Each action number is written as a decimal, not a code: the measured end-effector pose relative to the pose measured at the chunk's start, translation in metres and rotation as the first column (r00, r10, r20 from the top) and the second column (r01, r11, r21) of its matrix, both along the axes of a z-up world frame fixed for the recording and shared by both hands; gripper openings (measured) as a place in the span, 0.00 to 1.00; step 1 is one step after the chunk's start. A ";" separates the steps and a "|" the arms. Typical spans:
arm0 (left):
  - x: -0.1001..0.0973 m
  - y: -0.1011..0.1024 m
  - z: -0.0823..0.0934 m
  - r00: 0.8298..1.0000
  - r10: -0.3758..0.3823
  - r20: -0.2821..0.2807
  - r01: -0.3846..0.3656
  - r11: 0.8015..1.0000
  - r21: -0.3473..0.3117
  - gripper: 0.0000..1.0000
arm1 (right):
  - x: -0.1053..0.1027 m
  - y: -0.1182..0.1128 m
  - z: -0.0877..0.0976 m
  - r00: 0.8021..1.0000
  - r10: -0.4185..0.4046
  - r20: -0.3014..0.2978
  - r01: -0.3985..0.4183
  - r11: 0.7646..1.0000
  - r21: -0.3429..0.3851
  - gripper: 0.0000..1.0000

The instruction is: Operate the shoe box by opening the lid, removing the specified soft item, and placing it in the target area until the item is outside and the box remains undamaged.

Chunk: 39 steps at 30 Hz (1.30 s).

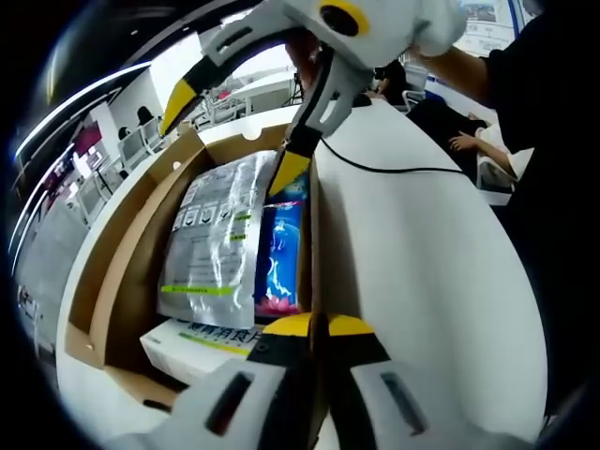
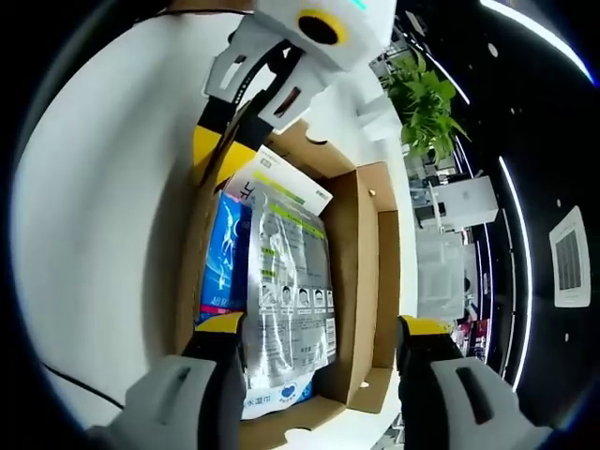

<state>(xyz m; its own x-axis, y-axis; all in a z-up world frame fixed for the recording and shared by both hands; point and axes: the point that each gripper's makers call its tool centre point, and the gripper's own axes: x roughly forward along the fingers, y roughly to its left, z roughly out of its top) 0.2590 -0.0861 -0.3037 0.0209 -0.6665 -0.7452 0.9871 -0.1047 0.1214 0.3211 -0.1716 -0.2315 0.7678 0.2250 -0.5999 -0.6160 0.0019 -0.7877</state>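
Open cardboard shoe box on a white surface, lid already folded back. Inside lie a silver foil pouch with green stripes, a blue packet beside it against the near wall, and a white carton at one end. The silver pouch lies on top, overlapping the carton, and is probably the soft item to be taken out; which item is specified cannot be told from the views.

The left gripper is clenched on the box wall, its yellow-tipped fingers pressed together over the cardboard edge, evidently to steady the box during removal of the contents. The right gripper hangs spread above the opposite end, one of its fingers over the blue packet, the other over the far side of the box, holding nothing. In the left gripper view one finger sits at the packet's upper edge. The stance suggests a grasp in preparation; the item remains inside, the box looks undamaged.

A potted plant stands beyond the box; a black cable crosses the surface.
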 end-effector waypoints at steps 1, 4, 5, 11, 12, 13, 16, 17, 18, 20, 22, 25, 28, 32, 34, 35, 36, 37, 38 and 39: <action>0.000 0.000 0.000 1.000 0.000 0.000 0.000 1.000 0.000 0.02 | 0.000 0.000 0.001 1.000 0.003 0.009 -0.003 1.000 -0.004 0.65; 0.000 0.000 0.000 1.000 0.000 0.000 0.000 1.000 0.000 0.02 | -0.001 0.002 0.009 0.999 0.005 0.042 -0.005 1.000 -0.010 0.65; 0.000 0.000 0.000 1.000 -0.001 0.000 0.001 1.000 0.000 0.02 | -0.001 0.003 0.012 0.998 0.009 0.056 -0.009 1.000 -0.011 0.65; 0.000 0.000 0.000 1.000 -0.001 0.000 0.001 1.000 0.000 0.02 | 0.001 0.006 0.029 0.993 0.017 0.117 -0.015 1.000 -0.018 0.63; 0.000 0.000 0.000 1.000 0.000 0.000 0.000 1.000 0.000 0.02 | 0.002 0.008 0.032 0.992 0.018 0.128 -0.016 1.000 -0.016 0.63; -0.001 0.000 0.000 1.000 -0.002 0.001 0.002 1.000 0.000 0.02 | 0.003 0.008 0.034 0.990 0.018 0.139 -0.016 1.000 -0.014 0.63; -0.001 0.000 0.000 1.000 -0.002 0.001 0.002 1.000 0.000 0.02 | 0.008 0.014 0.039 0.982 0.024 0.185 -0.023 1.000 -0.009 0.63; -0.001 0.000 0.000 1.000 -0.001 0.000 0.001 1.000 0.000 0.02 | 0.011 0.014 0.039 0.980 0.024 0.196 -0.023 1.000 -0.010 0.63; -0.001 0.000 0.000 1.000 -0.001 0.000 0.001 1.000 0.000 0.02 | 0.013 0.015 0.039 0.978 0.025 0.209 -0.023 1.000 -0.012 0.63; -0.001 0.000 0.000 1.000 -0.002 0.001 0.002 1.000 0.000 0.02 | 0.016 0.016 0.039 0.974 0.028 0.224 -0.026 1.000 -0.011 0.62; -0.002 0.001 0.000 1.000 -0.002 0.001 0.002 1.000 0.000 0.02 | 0.020 0.017 0.037 0.973 0.024 0.228 -0.024 1.000 -0.002 0.61; -0.002 0.000 0.000 1.000 -0.002 0.001 0.002 1.000 0.000 0.02 | 0.025 0.021 0.032 0.974 0.024 0.227 -0.025 1.000 0.004 0.61; -0.002 0.000 0.000 1.000 -0.003 0.001 0.003 1.000 0.000 0.02 | 0.028 0.025 0.027 0.974 0.028 0.223 -0.030 1.000 0.006 0.61; -0.001 -0.001 0.000 1.000 -0.002 0.001 0.002 1.000 0.000 0.02 | 0.035 0.029 0.022 0.974 0.021 0.225 -0.026 0.999 0.021 0.59; -0.001 -0.001 -0.001 1.000 -0.003 0.001 0.003 1.000 0.001 0.02 | 0.041 0.028 0.020 0.974 0.014 0.225 -0.022 0.999 0.031 0.59; -0.001 -0.001 -0.001 1.000 -0.003 0.001 0.003 1.000 0.001 0.02 | 0.042 0.029 0.019 0.975 0.008 0.224 -0.017 0.999 0.038 0.59; -0.001 -0.001 -0.001 1.000 -0.002 0.000 0.002 1.000 0.001 0.02 | 0.044 0.030 0.016 0.974 0.007 0.225 -0.016 0.999 0.038 0.59; -0.001 -0.001 -0.001 1.000 -0.003 0.001 0.003 1.000 0.001 0.02 | 0.044 0.032 0.015 0.975 0.010 0.223 -0.019 0.999 0.036 0.59; -0.001 0.000 -0.001 1.000 -0.003 0.001 0.003 1.000 0.000 0.02 | 0.046 0.034 0.012 0.976 0.012 0.219 -0.021 0.999 0.039 0.59; -0.001 0.000 -0.001 1.000 -0.003 0.002 0.003 1.000 0.000 0.02 | 0.046 0.035 0.010 0.976 0.013 0.216 -0.022 0.999 0.040 0.59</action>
<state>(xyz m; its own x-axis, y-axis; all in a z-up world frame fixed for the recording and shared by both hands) 0.2577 -0.0862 -0.3044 0.0203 -0.6664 -0.7453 0.9865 -0.1078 0.1233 0.3669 -0.1362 -0.2215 0.8736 0.2609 -0.4107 -0.4323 0.0288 -0.9013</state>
